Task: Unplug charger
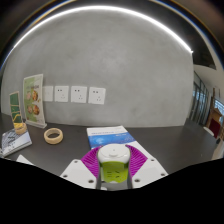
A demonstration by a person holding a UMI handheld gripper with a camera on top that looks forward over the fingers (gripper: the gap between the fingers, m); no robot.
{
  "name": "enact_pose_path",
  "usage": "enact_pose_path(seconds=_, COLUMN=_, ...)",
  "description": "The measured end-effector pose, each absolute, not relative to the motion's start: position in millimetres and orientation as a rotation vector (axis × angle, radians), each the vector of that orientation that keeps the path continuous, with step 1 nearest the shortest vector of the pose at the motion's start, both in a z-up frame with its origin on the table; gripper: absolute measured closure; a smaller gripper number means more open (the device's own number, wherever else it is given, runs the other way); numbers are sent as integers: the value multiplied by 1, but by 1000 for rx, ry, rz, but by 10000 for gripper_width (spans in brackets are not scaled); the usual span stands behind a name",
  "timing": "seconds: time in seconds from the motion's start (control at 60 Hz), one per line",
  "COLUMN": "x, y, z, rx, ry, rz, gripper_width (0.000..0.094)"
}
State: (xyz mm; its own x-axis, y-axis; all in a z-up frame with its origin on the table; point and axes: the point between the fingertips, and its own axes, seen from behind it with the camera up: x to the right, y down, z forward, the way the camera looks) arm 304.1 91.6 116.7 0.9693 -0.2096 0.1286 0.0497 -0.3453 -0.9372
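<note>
holding a small white and lime-green charger (114,163) between my gripper (114,168) fingers, i see both purple pads (92,160) pressed against its sides, so the fingers are clamped on it. the charger's white top shows near me with the green part below it, sitting low between the white finger frames.

beyond the fingers lies a dark table (170,145). just past the charger, on the table, rests a flat blue and white book (109,134) or booklet. to the left of it a roll of tape (53,135) lies flat on the table. farther left there are some small items i cannot make out, one yellowish (19,127), plus a pale sheet (14,143) at the near-left.

at the far side rises a grey wall (120,60). three white wall sockets (79,94) sit in a row on it, left of centre, above the tape roll. the charger is well apart from them, not seated in any socket. left of the sockets a green and white poster (34,98) leans upright against the wall.

on the far right i see what looks like a window or a doorway (212,105), too small to tell in detail. a bright curved strip of light (100,10) runs overhead.
</note>
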Motion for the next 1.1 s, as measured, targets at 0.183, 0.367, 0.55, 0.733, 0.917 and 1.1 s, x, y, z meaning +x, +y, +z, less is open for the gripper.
enact_pose_path(seconds=0.183, x=328, y=130, z=69, rx=-2033, ry=34, rz=-151, gripper_width=559)
enact_pose_path(seconds=0.367, x=343, y=163, z=60, rx=-2068, ry=39, rz=-76, gripper_width=475)
enact_pose_path(seconds=0.55, x=347, y=194, z=48, rx=-2082, ry=51, rz=-44, gripper_width=458)
enact_pose_path(seconds=0.733, x=353, y=205, z=49, rx=-2059, ry=111, rz=-37, gripper_width=318)
enact_pose_path(seconds=0.917, x=353, y=175, z=70, rx=-2026, ry=189, rz=-32, gripper_width=101)
enact_pose_path(seconds=1.1, x=336, y=96, z=102, rx=-1990, ry=253, rz=-110, gripper_width=105)
